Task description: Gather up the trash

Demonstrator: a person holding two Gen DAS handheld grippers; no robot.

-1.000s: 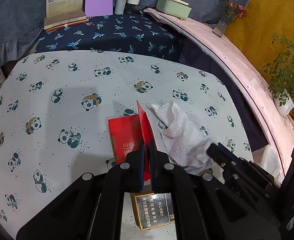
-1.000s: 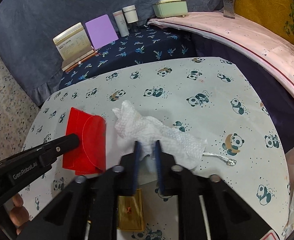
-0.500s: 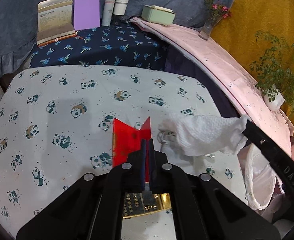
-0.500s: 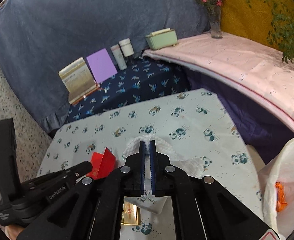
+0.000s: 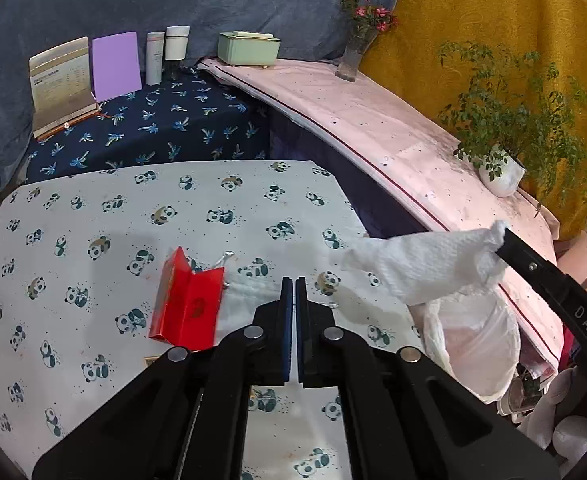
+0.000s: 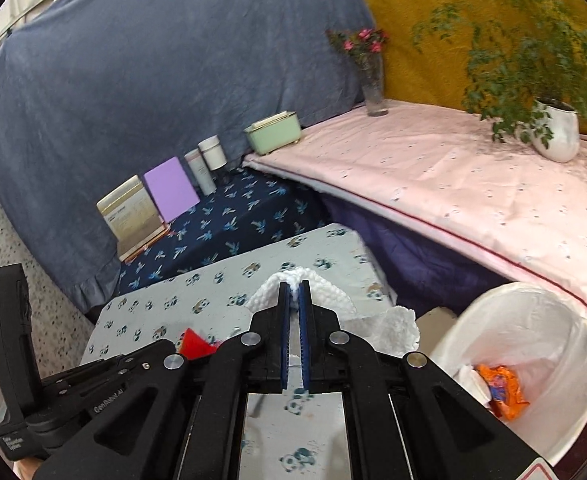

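Right gripper [image 6: 293, 286] (arm lettered "DAS") clamped a paper towel [image 5: 425, 264]; left gripper [image 5: 293, 280] fingers together, holding nothing

Left gripper [image 5: 293, 280] at lower centre of its frame, jaws closed together with nothing between, angled downward. Right gripper [image 6: 294, 285] at lower centre of its own view, jaws pinched on tissue [image 6: 333, 300], tilted down; its black finger also at right edge of left view.

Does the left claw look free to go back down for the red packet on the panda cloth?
Probably yes. The red packet lies open on the panda cloth just ahead of the shut, empty left claw, nothing between them. The right claw holds the paper towel off to the side.
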